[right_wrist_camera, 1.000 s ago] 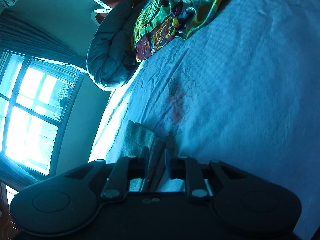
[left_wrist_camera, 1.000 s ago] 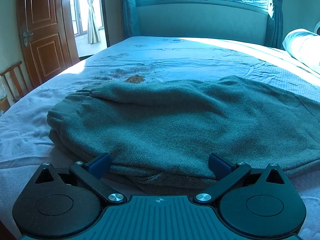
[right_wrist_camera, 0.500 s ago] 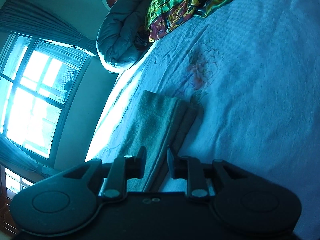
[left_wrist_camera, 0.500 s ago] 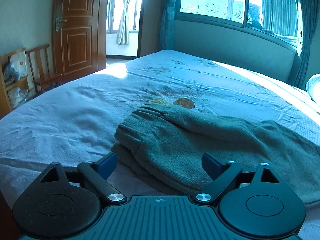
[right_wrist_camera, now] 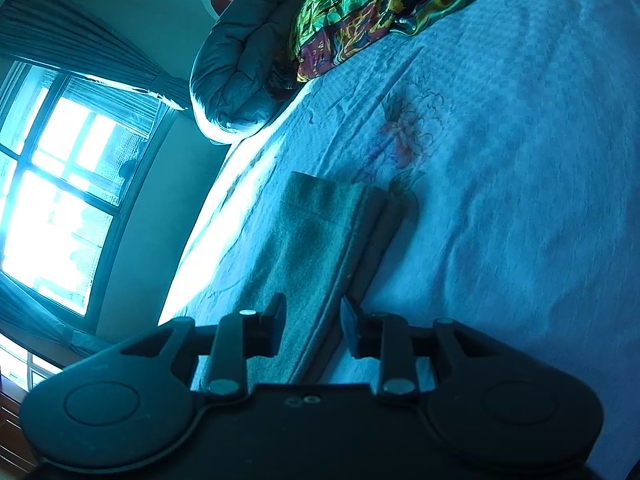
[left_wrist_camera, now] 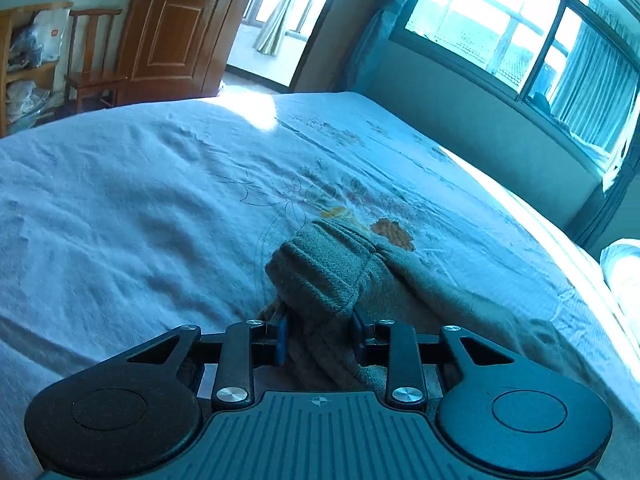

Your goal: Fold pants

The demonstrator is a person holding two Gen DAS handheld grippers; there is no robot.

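Grey-green fleece pants (left_wrist_camera: 340, 276) lie folded lengthwise on the pale blue bedsheet (left_wrist_camera: 140, 200). In the left wrist view my left gripper (left_wrist_camera: 320, 338) has its jaws closed in on the bunched waistband end, with fabric between the blue pads. In the right wrist view the stacked leg ends (right_wrist_camera: 320, 232) lie flat on the sheet. My right gripper (right_wrist_camera: 314, 322) straddles the leg edge with its jaws a little apart, and the cloth runs between them without being pinched.
A grey pillow (right_wrist_camera: 240, 72) and a bright patterned cloth (right_wrist_camera: 380, 8) lie at the bed's head. A wooden door (left_wrist_camera: 180, 28) and chair (left_wrist_camera: 92, 64) stand beyond the bed's far side. A window (left_wrist_camera: 520, 40) runs along the far wall.
My left gripper has swung to the waistband end and closed from wide open onto the fabric. My right gripper has opened a little and drawn back along the leg ends.
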